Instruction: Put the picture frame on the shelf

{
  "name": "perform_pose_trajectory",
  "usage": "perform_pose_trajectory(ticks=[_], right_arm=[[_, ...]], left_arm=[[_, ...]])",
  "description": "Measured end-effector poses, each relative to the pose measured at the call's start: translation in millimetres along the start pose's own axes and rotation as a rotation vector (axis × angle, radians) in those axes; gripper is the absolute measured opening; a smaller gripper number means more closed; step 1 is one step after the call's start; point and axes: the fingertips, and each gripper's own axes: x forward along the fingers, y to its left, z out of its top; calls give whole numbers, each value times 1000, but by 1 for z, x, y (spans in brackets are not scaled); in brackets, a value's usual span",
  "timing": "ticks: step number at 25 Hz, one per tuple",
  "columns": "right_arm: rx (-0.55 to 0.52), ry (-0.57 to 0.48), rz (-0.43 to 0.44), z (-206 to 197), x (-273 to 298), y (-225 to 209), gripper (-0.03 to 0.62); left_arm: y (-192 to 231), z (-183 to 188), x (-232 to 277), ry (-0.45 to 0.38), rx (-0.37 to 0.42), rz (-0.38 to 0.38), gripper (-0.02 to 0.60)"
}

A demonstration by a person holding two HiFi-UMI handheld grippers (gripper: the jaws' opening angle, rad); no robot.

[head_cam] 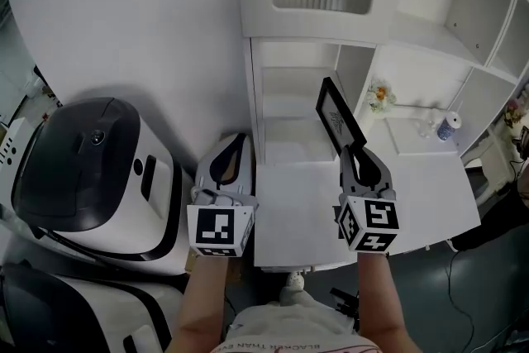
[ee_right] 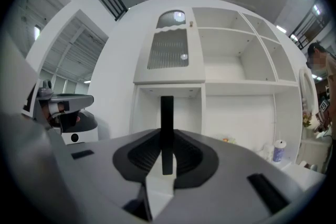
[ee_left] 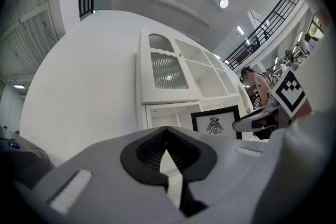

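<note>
The right gripper (head_cam: 358, 155) has its jaws clamped on one edge of the black picture frame (head_cam: 336, 110), holding it upright in the air above the white surface (head_cam: 306, 211) just before the shelf (head_cam: 430, 33), so placing it is not yet done, while the left gripper (head_cam: 231, 149), jaws together, carries nothing.

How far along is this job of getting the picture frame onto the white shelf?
Done: the picture frame is picked up, gripped by its edge in the right tongs. In hand: it is held upright in front of the white shelf, near an open compartment. Left: setting it down inside and letting go; it rests on no shelf board yet. The left tongs are shut and empty.
</note>
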Motion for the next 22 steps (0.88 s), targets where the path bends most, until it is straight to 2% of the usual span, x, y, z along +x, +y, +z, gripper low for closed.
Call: perform_pose_trajectory(ticks=[7, 12, 22], right_arm=[[89, 37, 37, -20, 49, -20, 67], [138, 64, 73, -33, 75, -22, 67], [168, 108, 15, -52, 115, -48, 67]], left_arm=[[10, -18, 36, 30, -9, 50, 9], [12, -31, 51, 60, 31, 65, 9], [18, -45, 68, 90, 17, 127, 9]])
